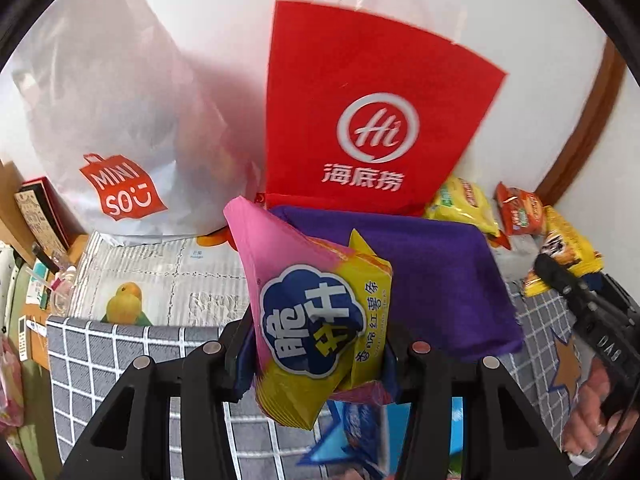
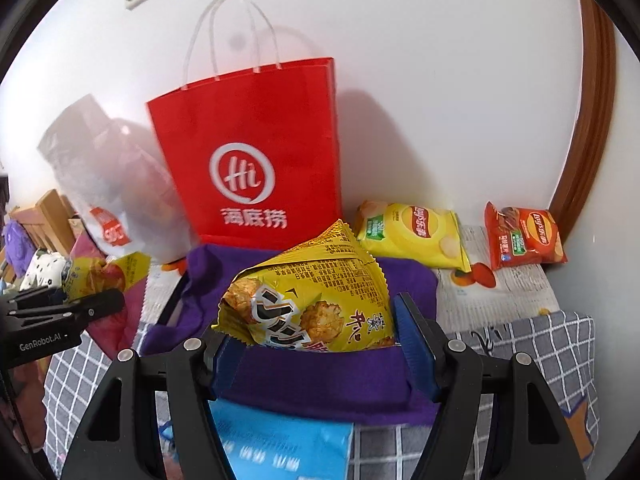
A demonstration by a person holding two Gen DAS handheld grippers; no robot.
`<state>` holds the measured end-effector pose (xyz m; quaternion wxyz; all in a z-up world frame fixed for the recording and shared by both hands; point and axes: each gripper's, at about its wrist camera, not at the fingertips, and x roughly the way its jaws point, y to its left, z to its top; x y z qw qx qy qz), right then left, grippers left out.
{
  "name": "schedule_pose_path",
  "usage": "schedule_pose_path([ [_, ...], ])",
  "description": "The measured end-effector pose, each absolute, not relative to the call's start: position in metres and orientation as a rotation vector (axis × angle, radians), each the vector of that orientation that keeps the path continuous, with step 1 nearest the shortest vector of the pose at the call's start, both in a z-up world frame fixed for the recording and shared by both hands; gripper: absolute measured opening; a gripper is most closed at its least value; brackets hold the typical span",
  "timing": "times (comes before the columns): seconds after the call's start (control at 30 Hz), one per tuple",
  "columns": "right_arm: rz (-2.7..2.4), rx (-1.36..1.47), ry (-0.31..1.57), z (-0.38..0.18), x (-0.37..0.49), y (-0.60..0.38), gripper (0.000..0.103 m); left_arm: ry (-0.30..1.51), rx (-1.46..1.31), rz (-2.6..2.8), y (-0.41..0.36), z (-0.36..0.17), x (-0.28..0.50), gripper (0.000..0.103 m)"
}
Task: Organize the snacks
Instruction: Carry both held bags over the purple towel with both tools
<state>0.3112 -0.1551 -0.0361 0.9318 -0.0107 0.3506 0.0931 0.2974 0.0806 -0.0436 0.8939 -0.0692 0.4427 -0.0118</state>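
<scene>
Left tongs: While they sit at the bottom centre of the left wrist view, the left tongs (image 1: pixel 316 354) are clenched on a pink-and-yellow snack bag (image 1: pixel 316 312), held upright.
Right tongs: In the right wrist view, the right tongs (image 2: pixel 320 344) grasp a yellow snack bag (image 2: pixel 316 304) by its lower edge, low in the frame's centre.
Beneath: A purple cloth (image 2: pixel 320 384) lies under both bags; a blue packet (image 2: pixel 280 448) shows at the bottom edge, on a grey checked cover (image 2: pixel 520 344).
Behind: A red paper bag (image 2: pixel 256 160) stands upright at centre, a white plastic bag (image 1: pixel 104 120) to its left.
Right side: One yellow chip bag (image 2: pixel 416 232) and one orange-red chip bag (image 2: pixel 520 236) lie near the wall.
Count: Two bags gripped, two chip bags loose, one blue packet; two carrier bags.
Doing it well: Likely each bag is being carried to a place. Keep the grip light so the chips do not crush, hold each bag level, and keep the two tongs apart.
</scene>
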Motion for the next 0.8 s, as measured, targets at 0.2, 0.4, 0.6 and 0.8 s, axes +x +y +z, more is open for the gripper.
schedule_pose_path([
  [0.2, 0.160, -0.024, 0.736, -0.053, 0.350, -0.172, 0.069, 0.954, -0.148, -0.033, 0.082, -0.067, 0.329, 0.047],
  [0.4, 0.153, 0.022, 0.779, -0.080, 0.381, -0.189, 0.069, 0.983, -0.139, -0.031, 0.073, -0.087, 0.361, 0.047],
  [0.6, 0.174, -0.003, 0.853, -0.112, 0.402, -0.184, 0.069, 1.026, -0.151, -0.061, 0.067, -0.116, 0.383, 0.047],
  [0.8, 0.195, -0.040, 0.921, -0.138, 0.411, -0.173, 0.069, 1.068, -0.132, -0.076, 0.063, -0.131, 0.389, 0.047],
])
